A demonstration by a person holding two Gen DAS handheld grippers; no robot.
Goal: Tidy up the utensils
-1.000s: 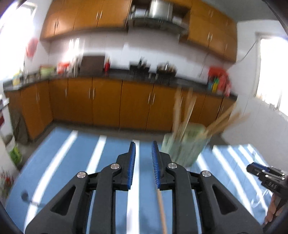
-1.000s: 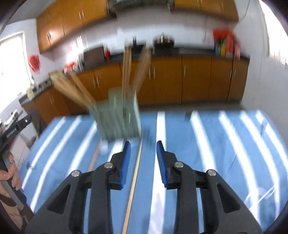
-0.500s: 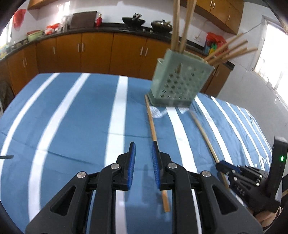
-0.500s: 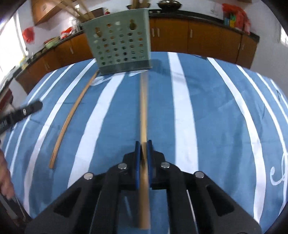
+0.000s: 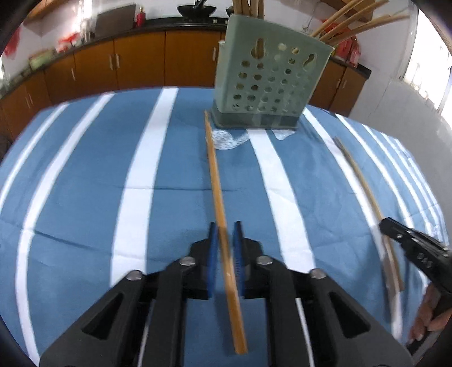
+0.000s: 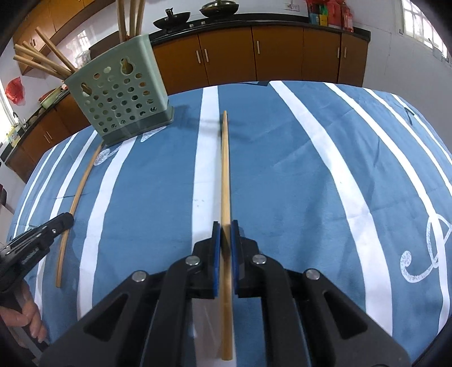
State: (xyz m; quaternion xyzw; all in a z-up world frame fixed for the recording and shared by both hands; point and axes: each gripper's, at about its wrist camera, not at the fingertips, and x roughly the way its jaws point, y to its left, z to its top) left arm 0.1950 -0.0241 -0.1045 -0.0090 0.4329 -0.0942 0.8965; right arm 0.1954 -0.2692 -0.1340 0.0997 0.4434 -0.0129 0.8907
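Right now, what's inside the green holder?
Wooden chopsticks stand in the green holder, some upright, some leaning out over the rim. Their lower ends show only in glimpses through the holes; the holder's floor is hidden.

This is a home kitchen. Orange-brown wooden base cabinets (image 6: 282,56) with slim metal handles run along the far wall under a dark countertop (image 6: 254,24), and more of them hang on the wall above (image 6: 56,14). Two dark woks (image 6: 217,5) sit on the counter, with colourful packets and bottles (image 6: 330,12) near a bright window (image 6: 423,25). In front stands a table under a blue cloth with white stripes (image 5: 141,183), bearing a green perforated utensil holder (image 5: 268,76) filled with wooden chopsticks (image 5: 358,19).
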